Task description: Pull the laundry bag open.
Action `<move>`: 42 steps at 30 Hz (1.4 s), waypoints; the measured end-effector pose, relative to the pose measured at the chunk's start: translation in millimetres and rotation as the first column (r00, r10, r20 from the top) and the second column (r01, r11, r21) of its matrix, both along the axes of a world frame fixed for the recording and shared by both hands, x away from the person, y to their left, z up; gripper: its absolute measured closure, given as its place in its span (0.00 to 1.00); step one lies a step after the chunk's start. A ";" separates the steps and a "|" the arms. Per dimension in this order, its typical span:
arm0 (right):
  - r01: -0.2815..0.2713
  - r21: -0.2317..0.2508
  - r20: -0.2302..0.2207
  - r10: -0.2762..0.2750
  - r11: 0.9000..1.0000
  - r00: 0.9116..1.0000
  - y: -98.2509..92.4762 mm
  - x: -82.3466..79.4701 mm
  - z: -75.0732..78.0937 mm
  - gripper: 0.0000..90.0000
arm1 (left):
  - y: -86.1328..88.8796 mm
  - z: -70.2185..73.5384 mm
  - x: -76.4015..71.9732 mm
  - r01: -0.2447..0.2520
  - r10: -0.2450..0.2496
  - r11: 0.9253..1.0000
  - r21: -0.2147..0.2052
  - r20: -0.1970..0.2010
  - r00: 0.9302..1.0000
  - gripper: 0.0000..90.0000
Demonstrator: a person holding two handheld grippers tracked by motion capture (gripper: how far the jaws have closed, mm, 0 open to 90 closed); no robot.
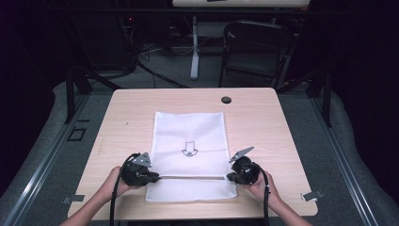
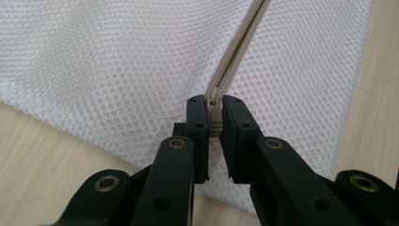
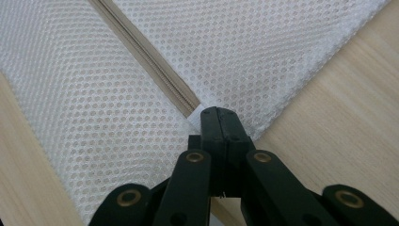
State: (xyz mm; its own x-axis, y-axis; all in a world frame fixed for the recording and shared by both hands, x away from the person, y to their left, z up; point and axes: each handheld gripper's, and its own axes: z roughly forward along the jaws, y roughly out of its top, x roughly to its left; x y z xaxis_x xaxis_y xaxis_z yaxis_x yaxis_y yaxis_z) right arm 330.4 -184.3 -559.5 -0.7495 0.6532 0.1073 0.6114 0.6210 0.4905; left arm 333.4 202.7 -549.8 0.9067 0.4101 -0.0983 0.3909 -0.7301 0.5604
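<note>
White mesh bag [image 1: 190, 155] laid flat on the tabletop [image 1: 127, 122], near the front edge, between the two hands. A beige zipper [image 1: 190, 177] runs across the bag close to its near end; an arrow mark is printed on the upper face.

Left gripper [image 1: 151, 178]: fingers [image 2: 197, 117] narrow, clamped on the zipper pull [image 2: 215, 113] at the bag's left edge. Right gripper [image 1: 231, 177]: fingers [image 3: 220, 123] pressed fully together on a thin bit of fabric at the zipper's far end [image 3: 197, 113], at the bag's right edge.

Zipper teeth appear closed along the visible length in both gripper views; the step in hand is judged to be a pull of the slider along the track while the other end is anchored.

Risks, as judged:
- The pull is small and is held only by the finger tips; a sideways tug could let it slip out.
- The right grip is on thin cloth; if it gives, the whole bag would be dragged across the tabletop instead of the slider moving.
- Loose mesh beside the track could be caught in the slider and jam it.
- Slack in the zipper line could make the bag bunch up.

Contents: the bag lies flat with no bulge; nothing can be made out inside through the mesh.
</note>
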 end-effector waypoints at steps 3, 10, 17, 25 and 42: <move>0.003 0.000 0.000 -0.003 1.000 1.000 0.3 -0.1 0.0 1.00 | -0.9 1.1 0.5 0.007 -0.007 1.000 0.010 0.004 1.000 0.91; 0.006 0.005 -0.002 -0.006 1.000 1.000 -0.3 -0.1 -0.3 1.00 | 1.5 2.9 1.1 0.001 -0.001 1.000 0.011 0.003 1.000 0.91; 0.006 0.015 -0.006 -0.006 1.000 1.000 -0.7 0.1 -0.5 1.00 | 3.2 2.1 1.7 0.004 -0.004 1.000 0.004 -0.005 1.000 0.91; 0.009 0.018 -0.006 -0.009 1.000 1.000 -0.9 0.0 -0.7 1.00 | 7.2 2.4 0.7 -0.003 0.003 1.000 0.008 0.006 1.000 0.91; 0.016 0.013 -0.008 -0.015 1.000 1.000 -1.5 0.0 -0.5 1.00 | 43.5 0.6 -2.5 -0.088 0.088 0.996 0.016 0.008 0.996 0.91</move>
State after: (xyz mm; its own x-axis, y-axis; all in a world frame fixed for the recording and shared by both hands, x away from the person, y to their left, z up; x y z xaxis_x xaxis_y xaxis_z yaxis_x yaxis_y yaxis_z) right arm 330.4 -185.9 -560.0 -0.7384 0.6633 0.1217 0.6249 0.6052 0.4932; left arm 330.9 246.2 -549.1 0.8677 0.4898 -0.0847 0.4503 -0.7023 0.5513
